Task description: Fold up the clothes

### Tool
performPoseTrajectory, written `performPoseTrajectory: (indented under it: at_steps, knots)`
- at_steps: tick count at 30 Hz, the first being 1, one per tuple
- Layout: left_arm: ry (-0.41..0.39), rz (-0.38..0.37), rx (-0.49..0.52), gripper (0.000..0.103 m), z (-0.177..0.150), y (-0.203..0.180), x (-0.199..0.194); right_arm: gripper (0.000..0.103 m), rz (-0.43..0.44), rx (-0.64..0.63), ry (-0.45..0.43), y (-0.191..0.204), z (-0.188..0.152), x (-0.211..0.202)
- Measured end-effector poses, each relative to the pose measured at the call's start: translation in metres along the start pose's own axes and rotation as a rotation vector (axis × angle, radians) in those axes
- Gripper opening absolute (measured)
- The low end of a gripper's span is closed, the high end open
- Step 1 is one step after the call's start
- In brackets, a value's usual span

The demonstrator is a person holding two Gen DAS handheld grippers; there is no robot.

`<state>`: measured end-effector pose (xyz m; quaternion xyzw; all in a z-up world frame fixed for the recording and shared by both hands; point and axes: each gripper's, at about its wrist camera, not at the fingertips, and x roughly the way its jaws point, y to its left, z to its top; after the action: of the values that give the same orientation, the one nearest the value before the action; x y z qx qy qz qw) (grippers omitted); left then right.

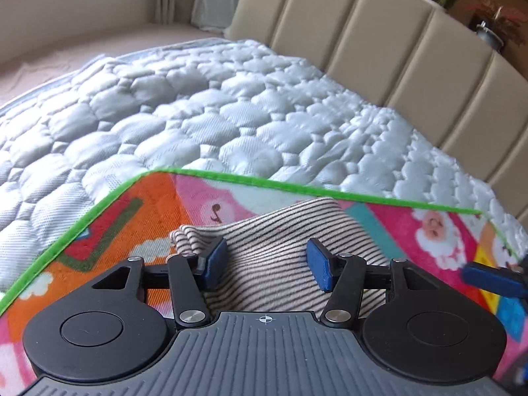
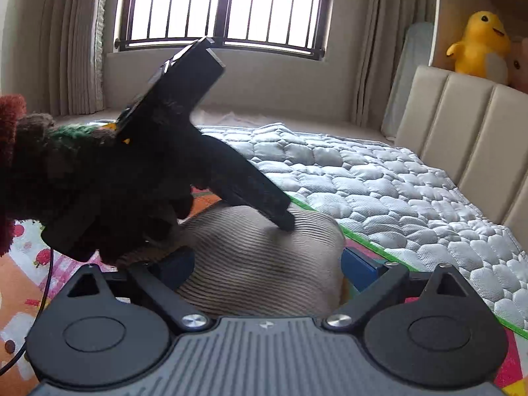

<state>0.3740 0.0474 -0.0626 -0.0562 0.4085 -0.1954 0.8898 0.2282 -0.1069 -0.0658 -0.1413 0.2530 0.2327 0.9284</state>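
Striped garment bunched on colourful mat over quilted bed; left gripper half open, blue fingers straddling the cloth, grip not evident; right gripper wide open around the same garment, nothing held; gloved hand beside it.

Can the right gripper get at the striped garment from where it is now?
Probably yes. The right gripper stands open with the striped garment bunched right between its fingers. The left gripper presses on the cloth further ahead, not across the path.
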Motion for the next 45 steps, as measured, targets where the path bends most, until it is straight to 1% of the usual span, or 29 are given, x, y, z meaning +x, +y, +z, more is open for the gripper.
performPoseTrajectory:
  at_steps: [1, 3, 4, 6, 8, 10, 13, 14, 16, 17, 18, 19, 20, 22, 23, 24, 25, 27, 28, 29, 31, 32, 33, 35, 36, 38, 40, 42, 45]
  knots:
    - [-0.002, -0.003, -0.009, 0.060, 0.000, 0.001, 0.004, 0.096, -0.014, -0.022, 0.021, 0.008, -0.002, 0.009]
    - [-0.005, -0.006, -0.024, 0.060, -0.001, 0.003, 0.009, 0.102, -0.043, -0.066, 0.063, 0.024, -0.005, 0.026]
    - [-0.005, -0.003, -0.024, 0.060, 0.000, 0.003, 0.009, 0.103, -0.043, -0.073, 0.074, 0.027, -0.006, 0.029]
    - [-0.005, 0.003, -0.019, 0.061, 0.000, 0.002, 0.008, 0.103, -0.018, -0.064, 0.079, 0.022, -0.005, 0.024]
    - [-0.008, 0.012, 0.009, 0.061, 0.000, -0.004, -0.001, 0.103, 0.018, -0.041, 0.091, 0.013, -0.004, 0.016]
    - [-0.010, 0.021, 0.037, 0.060, 0.001, -0.010, -0.010, 0.103, 0.073, 0.064, 0.115, -0.010, -0.007, 0.001]
    - [-0.014, 0.030, 0.073, 0.064, -0.001, -0.017, -0.025, 0.103, 0.141, 0.299, 0.159, -0.049, -0.020, -0.012]
    - [-0.015, 0.031, 0.083, 0.068, -0.003, -0.020, -0.030, 0.103, 0.162, 0.373, 0.176, -0.060, -0.025, -0.014]
    - [-0.012, 0.043, 0.094, 0.069, -0.009, -0.024, -0.043, 0.103, 0.208, 0.488, 0.213, -0.070, -0.034, -0.009]
    - [-0.010, 0.049, 0.081, 0.070, -0.014, -0.025, -0.050, 0.103, 0.232, 0.542, 0.231, -0.074, -0.039, -0.005]
    - [-0.005, 0.053, 0.049, 0.075, -0.021, -0.025, -0.059, 0.102, 0.251, 0.578, 0.248, -0.074, -0.043, -0.001]
    - [0.003, 0.058, 0.003, 0.077, -0.031, -0.024, -0.069, 0.097, 0.266, 0.597, 0.265, -0.072, -0.046, 0.004]
    - [0.013, 0.060, -0.049, 0.077, -0.041, -0.022, -0.079, 0.087, 0.268, 0.594, 0.270, -0.067, -0.046, 0.006]
    - [0.024, 0.030, -0.143, 0.075, -0.067, -0.018, -0.096, 0.085, 0.250, 0.549, 0.261, -0.053, -0.041, 0.006]
    - [0.026, 0.009, -0.176, 0.072, -0.082, -0.016, -0.102, 0.083, 0.251, 0.536, 0.259, -0.050, -0.038, 0.005]
    - [0.032, 0.006, -0.197, 0.070, -0.095, -0.014, -0.106, 0.082, 0.261, 0.532, 0.259, -0.049, -0.037, 0.003]
    - [0.046, 0.028, -0.206, 0.070, -0.105, -0.012, -0.106, 0.080, 0.254, 0.524, 0.254, -0.047, -0.035, -0.003]
    - [0.081, 0.099, -0.208, 0.068, -0.118, -0.007, -0.106, 0.080, 0.208, 0.500, 0.239, -0.043, -0.032, -0.019]
    - [0.078, 0.126, -0.200, 0.067, -0.120, -0.006, -0.108, 0.081, 0.186, 0.488, 0.231, -0.041, -0.030, -0.027]
    - [0.066, 0.150, -0.198, 0.068, -0.121, -0.007, -0.114, 0.082, 0.163, 0.475, 0.223, -0.039, -0.028, -0.035]
    - [0.027, 0.177, -0.200, 0.071, -0.123, -0.016, -0.130, 0.089, 0.108, 0.432, 0.184, -0.034, -0.022, -0.063]
    - [0.002, 0.183, -0.200, 0.073, -0.127, -0.023, -0.141, 0.097, 0.080, 0.419, 0.157, -0.032, -0.019, -0.080]
    - [-0.024, 0.188, -0.199, 0.079, -0.131, -0.030, -0.153, 0.103, 0.053, 0.418, 0.127, -0.030, -0.016, -0.097]
    - [-0.073, 0.196, -0.186, 0.087, -0.141, -0.049, -0.177, 0.103, -0.005, 0.410, 0.071, -0.024, -0.011, -0.130]
    - [-0.097, 0.198, -0.176, 0.094, -0.146, -0.058, -0.189, 0.103, -0.042, 0.398, 0.048, -0.020, -0.009, -0.145]
    - [-0.146, 0.211, -0.158, 0.099, -0.159, -0.075, -0.214, 0.103, -0.108, 0.364, 0.013, -0.010, -0.012, -0.178]
    - [-0.194, 0.227, -0.142, 0.103, -0.172, -0.092, -0.238, 0.103, -0.149, 0.338, -0.011, 0.001, -0.019, -0.205]
    - [-0.237, 0.243, -0.127, 0.103, -0.184, -0.107, -0.261, 0.103, -0.152, 0.343, -0.024, 0.011, -0.033, -0.227]
    - [-0.260, 0.266, -0.105, 0.103, -0.210, -0.123, -0.282, 0.103, -0.137, 0.378, 0.033, 0.021, -0.055, -0.243]
